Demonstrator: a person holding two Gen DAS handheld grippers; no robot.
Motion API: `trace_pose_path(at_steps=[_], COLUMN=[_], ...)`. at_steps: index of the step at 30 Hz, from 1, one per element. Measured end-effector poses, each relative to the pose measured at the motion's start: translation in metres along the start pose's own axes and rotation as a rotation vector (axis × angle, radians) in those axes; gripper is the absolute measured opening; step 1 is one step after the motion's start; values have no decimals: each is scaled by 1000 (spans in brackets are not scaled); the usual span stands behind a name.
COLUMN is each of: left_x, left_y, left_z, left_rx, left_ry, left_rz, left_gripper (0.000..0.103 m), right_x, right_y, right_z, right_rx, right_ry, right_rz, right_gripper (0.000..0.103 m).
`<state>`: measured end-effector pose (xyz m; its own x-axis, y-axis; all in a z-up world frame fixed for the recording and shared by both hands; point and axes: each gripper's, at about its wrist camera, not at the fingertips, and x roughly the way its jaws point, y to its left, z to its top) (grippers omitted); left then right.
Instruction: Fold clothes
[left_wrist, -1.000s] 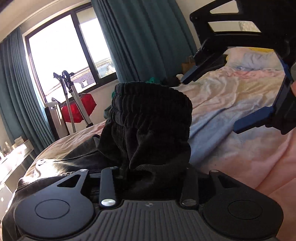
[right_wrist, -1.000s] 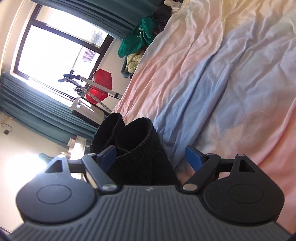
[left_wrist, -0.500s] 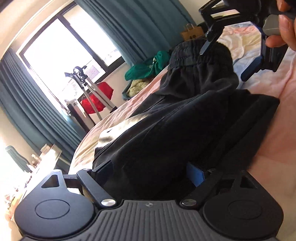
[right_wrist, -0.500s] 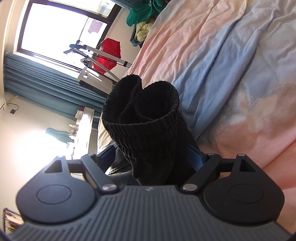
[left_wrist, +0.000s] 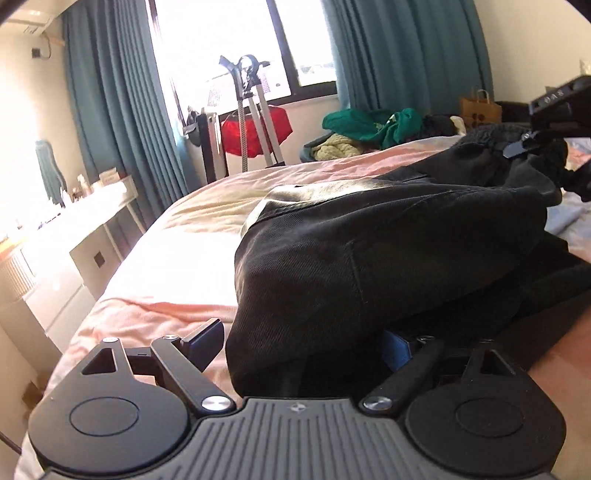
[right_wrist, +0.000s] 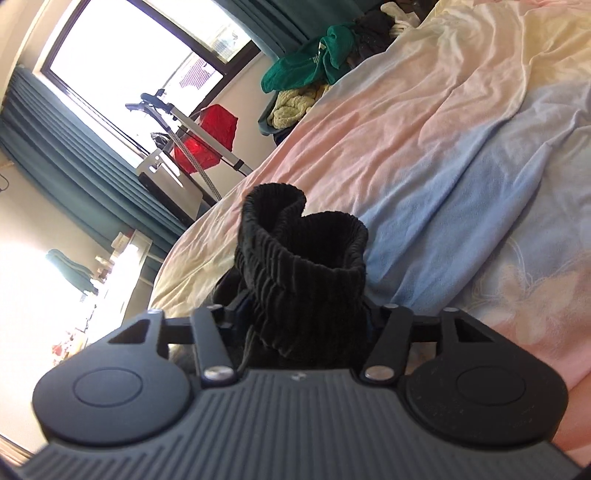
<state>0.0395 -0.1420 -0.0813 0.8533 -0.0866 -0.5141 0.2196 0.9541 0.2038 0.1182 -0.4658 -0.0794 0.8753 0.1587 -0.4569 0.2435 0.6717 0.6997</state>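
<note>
Black trousers (left_wrist: 388, 251) now spread lower

- Black trousers (left_wrist: 388, 243): woven cloth with a fine twill grain, matt, catching a pale sheen where sun strikes.
- Waistband (right_wrist: 303, 258): ribbed elastic knit, black, matt, ridged.
- Bed sheet (right_wrist: 424, 140): soft cloth, matt, creased, pink, blue and cream.
- Left gripper (left_wrist: 299, 354): matt black plastic arms, bright metal rivets, ribbed grey body, blue pads.
- Right gripper (right_wrist: 303, 325): same matt black plastic, shiny metal rivets, ribbed grey body.
- Curtains (left_wrist: 110, 122): heavy teal cloth, matt, pleated.
- Paper bag (left_wrist: 480, 109): brown paper, dull.
- Garment steamer (left_wrist: 255, 110): polished metal poles.
- Desk (left_wrist: 96, 221): smooth white finish.
</note>
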Motion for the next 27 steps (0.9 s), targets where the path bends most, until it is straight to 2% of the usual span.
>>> trace_pose_path(at_steps=[2,5,6,8,10,12,15,18,21,23,27], left_x=[-3,-10,-13,-14,-12,-13,-18,-21,-17,-11,7], left_y=[20,51,64,86,98,101,104,99,87,76,61], left_z=[-1,1,2,0,-4,-5,-3,-3,0,3,9], left_rx=[-99,-266,-336,-445,-494,-484,-462,-451,-395,-367,-315], left_ry=[17,15,10,31,61,60,43,28,6,-4,-29], left_rz=[-18,-22,-15,-51,-73,-53,-29,-40,-44,-38,-16], left_gripper=[90,84,85,85,85,85,85,78,70,69,66], right_x=[-8,-20,-22,-26,-23,-17,-17,-20,-22,-20,-3], right_y=[-2,-7,-9,-14,-27,-43,-45,-43,-40,-34,-29], right_z=[0,0,-1,-3,-8,-18,-23,-23,-26,-30,-41], right_rx=[21,73,73,75,118,179,155,153,157,110,-2], right_ry=[-45,-94,-98,-108,-82,-46,-36,-22,8,44,103], right_rz=[38,83,68,38,-2,-46,-69,-68,-82,-100,-108], right_gripper=[43,39,39,38,39,40,51,59,75,84,84])
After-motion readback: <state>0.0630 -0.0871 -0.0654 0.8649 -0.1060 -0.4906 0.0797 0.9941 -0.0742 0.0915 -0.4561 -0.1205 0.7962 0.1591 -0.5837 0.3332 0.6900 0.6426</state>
